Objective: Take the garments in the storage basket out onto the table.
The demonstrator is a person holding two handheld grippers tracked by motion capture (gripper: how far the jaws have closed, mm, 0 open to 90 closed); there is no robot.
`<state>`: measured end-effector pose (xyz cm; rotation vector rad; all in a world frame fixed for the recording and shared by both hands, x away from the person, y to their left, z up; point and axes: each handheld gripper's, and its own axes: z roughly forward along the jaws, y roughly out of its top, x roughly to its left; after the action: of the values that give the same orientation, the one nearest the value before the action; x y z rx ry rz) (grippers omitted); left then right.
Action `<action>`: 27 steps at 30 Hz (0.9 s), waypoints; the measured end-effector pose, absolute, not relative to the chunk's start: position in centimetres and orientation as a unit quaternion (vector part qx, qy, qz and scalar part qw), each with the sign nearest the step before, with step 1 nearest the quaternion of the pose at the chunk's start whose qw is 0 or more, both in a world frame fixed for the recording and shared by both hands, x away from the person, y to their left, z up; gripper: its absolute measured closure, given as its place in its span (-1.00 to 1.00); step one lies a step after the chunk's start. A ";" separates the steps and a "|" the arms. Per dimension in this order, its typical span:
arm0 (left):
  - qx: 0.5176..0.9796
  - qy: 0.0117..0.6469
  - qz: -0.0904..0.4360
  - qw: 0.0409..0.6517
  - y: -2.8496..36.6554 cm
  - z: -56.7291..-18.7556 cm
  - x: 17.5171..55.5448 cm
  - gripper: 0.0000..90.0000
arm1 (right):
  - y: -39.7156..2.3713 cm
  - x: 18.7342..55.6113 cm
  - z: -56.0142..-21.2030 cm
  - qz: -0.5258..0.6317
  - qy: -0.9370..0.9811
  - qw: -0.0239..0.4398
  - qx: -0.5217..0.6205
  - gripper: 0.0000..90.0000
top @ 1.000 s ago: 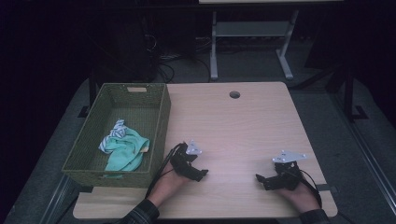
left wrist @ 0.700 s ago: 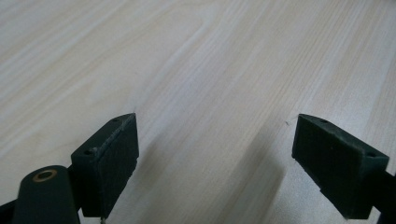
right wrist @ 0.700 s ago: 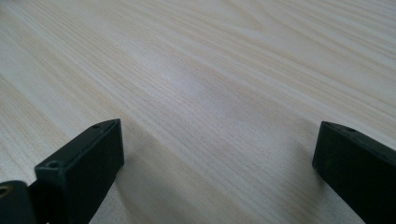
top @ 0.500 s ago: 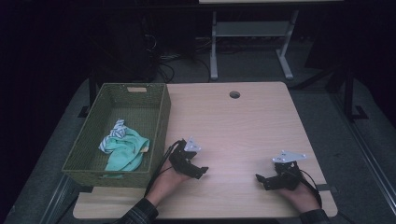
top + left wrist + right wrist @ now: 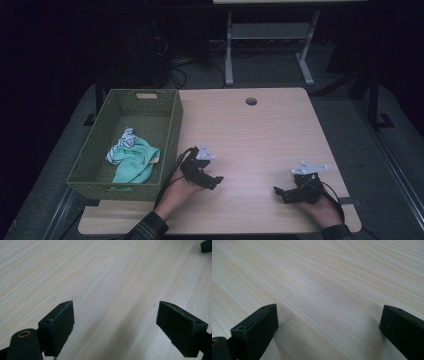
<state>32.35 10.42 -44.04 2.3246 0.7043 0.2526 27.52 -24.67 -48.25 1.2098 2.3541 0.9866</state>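
Note:
Low over the light wooden table [image 5: 250,135], my left gripper [image 5: 216,180] sits near the front, just right of the green woven basket [image 5: 90,160]. Its jaws stand wide apart in the left gripper view [image 5: 115,322] with only bare wood between them. My right gripper [image 5: 278,192] rests at the front right of the table, pointing left. Its jaws are also spread wide over bare wood in the right gripper view [image 5: 327,327]. A crumpled teal and white cloth [image 5: 131,159] lies inside the basket. The tip of the other gripper [image 5: 207,246] shows at the top right of the left gripper view.
The basket stands along the table's left edge. A round cable hole [image 5: 251,101] sits near the far edge of the table. Beyond the table stands a white metal frame [image 5: 265,45] on dark floor.
My left gripper has turned slightly, its jaws now pointing more to the right and down. The right gripper has hardly moved.

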 end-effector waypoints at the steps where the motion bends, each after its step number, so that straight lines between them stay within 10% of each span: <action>1: 0.893 0.272 0.097 0.344 10.5 -43.9 32.4 -0.69 | -24.7 27.5 -48.2 0.345 0.823 0.158 0.423 -0.97; 27: 0.894 0.264 0.090 0.351 10.5 -41.9 32.4 -0.69 | -24.6 27.5 -48.3 0.346 0.821 0.160 0.425 -0.97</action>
<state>32.35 10.53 -41.90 2.3143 0.6848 0.2336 27.46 -24.64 -48.26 1.2140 2.3455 0.9879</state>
